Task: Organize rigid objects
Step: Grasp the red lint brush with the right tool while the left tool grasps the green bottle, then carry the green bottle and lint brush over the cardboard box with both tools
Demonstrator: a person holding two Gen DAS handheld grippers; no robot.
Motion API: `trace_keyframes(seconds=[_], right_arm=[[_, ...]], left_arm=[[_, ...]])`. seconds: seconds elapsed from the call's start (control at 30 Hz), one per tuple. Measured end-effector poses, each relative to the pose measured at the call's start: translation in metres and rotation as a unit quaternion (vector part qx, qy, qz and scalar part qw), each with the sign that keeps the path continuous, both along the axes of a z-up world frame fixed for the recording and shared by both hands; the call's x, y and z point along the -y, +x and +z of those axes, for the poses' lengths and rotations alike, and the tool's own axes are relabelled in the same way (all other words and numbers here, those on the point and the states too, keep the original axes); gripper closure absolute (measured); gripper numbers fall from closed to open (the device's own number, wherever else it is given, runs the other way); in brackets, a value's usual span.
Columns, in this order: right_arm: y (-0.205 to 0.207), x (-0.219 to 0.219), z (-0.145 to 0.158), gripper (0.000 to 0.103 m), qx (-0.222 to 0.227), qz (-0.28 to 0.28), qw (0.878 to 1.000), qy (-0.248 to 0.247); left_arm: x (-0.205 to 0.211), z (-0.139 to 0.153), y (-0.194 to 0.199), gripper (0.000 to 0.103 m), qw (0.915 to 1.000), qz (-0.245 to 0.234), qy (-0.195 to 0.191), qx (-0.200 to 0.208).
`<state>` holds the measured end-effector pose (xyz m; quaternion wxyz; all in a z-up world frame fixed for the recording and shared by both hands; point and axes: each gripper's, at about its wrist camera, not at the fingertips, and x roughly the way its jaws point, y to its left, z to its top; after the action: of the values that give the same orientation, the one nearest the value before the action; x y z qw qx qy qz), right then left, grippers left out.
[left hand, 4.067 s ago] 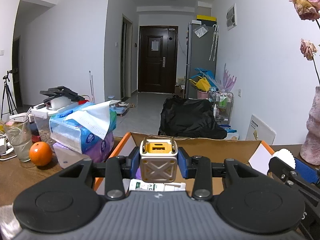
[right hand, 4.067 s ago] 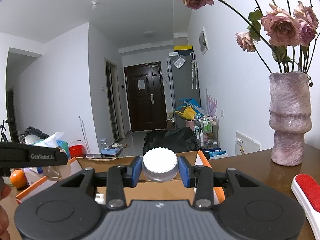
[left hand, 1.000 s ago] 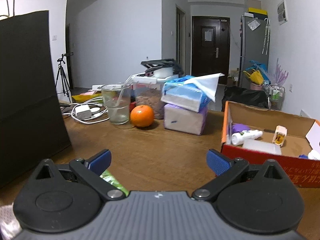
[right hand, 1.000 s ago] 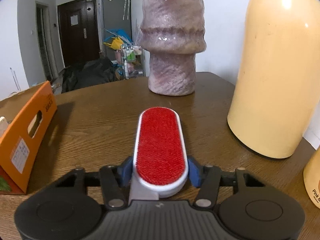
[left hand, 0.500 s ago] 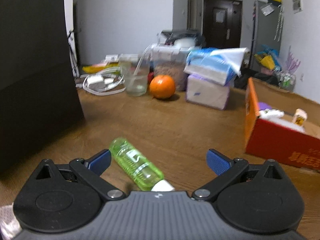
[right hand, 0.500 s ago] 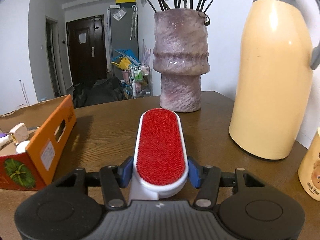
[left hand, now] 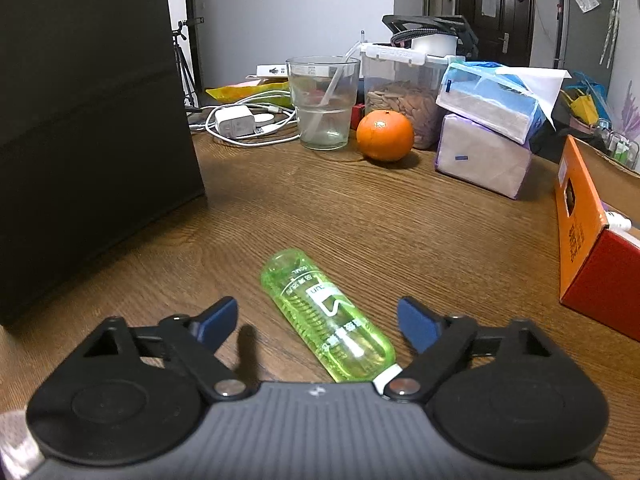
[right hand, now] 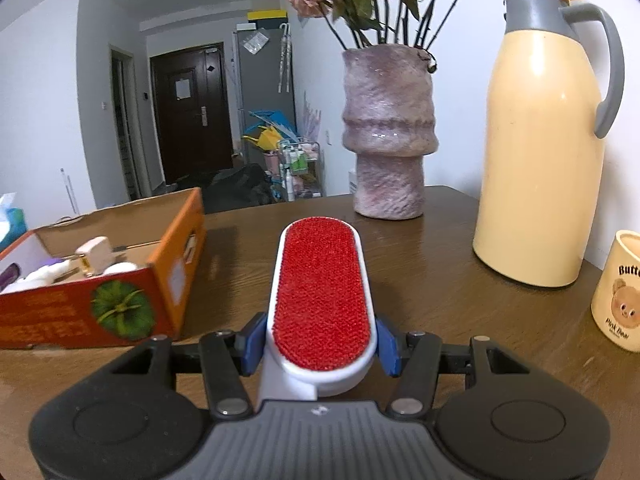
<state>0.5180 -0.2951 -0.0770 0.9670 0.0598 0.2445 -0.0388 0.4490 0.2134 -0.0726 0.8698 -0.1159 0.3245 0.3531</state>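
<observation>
A clear green bottle (left hand: pixel 325 316) with a white cap lies on the wooden table between the blue pads of my left gripper (left hand: pixel 318 322). Its jaws are closing and do not touch the bottle. My right gripper (right hand: pixel 320 344) is shut on a white lint brush (right hand: pixel 322 280) with a red pad, held above the table. The orange cardboard box (right hand: pixel 176 264) stands to its left, with a white bottle and other small items inside. The same box (left hand: pixel 580 240) shows at the right edge of the left wrist view.
A large black bag (left hand: pixel 88 120) stands at left. Behind the bottle are a glass (left hand: pixel 323 104), an orange (left hand: pixel 385 135), tissue packs (left hand: pixel 484 136) and chargers. On the right side stand a stone vase (right hand: pixel 388 140), a cream thermos (right hand: pixel 548 140) and a bear mug (right hand: pixel 620 292).
My left gripper has come down over the green bottle and its jaws have narrowed around it. My right gripper has carried the brush back and up, bringing the box into view.
</observation>
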Motion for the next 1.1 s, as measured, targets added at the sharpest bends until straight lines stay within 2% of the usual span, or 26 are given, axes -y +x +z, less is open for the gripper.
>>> trace_keyframes(seconds=[0.03, 0.1, 0.23, 0.27, 0.3, 0.53, 1.1], right_arm=[[-0.004, -0.003, 0.0, 0.048, 0.001, 0.002, 1.0, 0.0], [-0.01, -0.009, 0.001, 0.048, 0.002, 0.006, 1.0, 0.001], [-0.02, -0.018, 0.002, 0.048, 0.004, 0.012, 1.0, 0.001], [-0.022, -0.019, 0.002, 0.048, 0.004, 0.013, 1.0, 0.002], [-0.024, -0.021, 0.002, 0.048, 0.005, 0.014, 1.0, 0.001], [-0.034, -0.027, 0.003, 0.048, 0.007, 0.017, 1.0, 0.003], [-0.067, -0.055, 0.01, 0.048, 0.032, 0.041, 0.999, 0.01]], left_arm=[[0.0, 0.0, 0.0, 0.025, 1.0, -0.001, -0.002, -0.001], [0.0, -0.001, 0.0, 0.042, 0.9999, -0.008, -0.012, 0.0], [0.004, 0.0, -0.001, 0.061, 0.9994, -0.025, -0.022, 0.006], [0.006, 0.0, -0.002, 0.069, 0.9993, -0.029, -0.023, 0.007], [0.007, 0.001, -0.002, 0.071, 0.9991, -0.034, -0.025, 0.009], [0.019, 0.002, -0.009, 0.071, 0.9973, -0.065, -0.031, 0.015], [0.066, 0.026, -0.037, 0.071, 0.9889, -0.133, 0.014, 0.063]])
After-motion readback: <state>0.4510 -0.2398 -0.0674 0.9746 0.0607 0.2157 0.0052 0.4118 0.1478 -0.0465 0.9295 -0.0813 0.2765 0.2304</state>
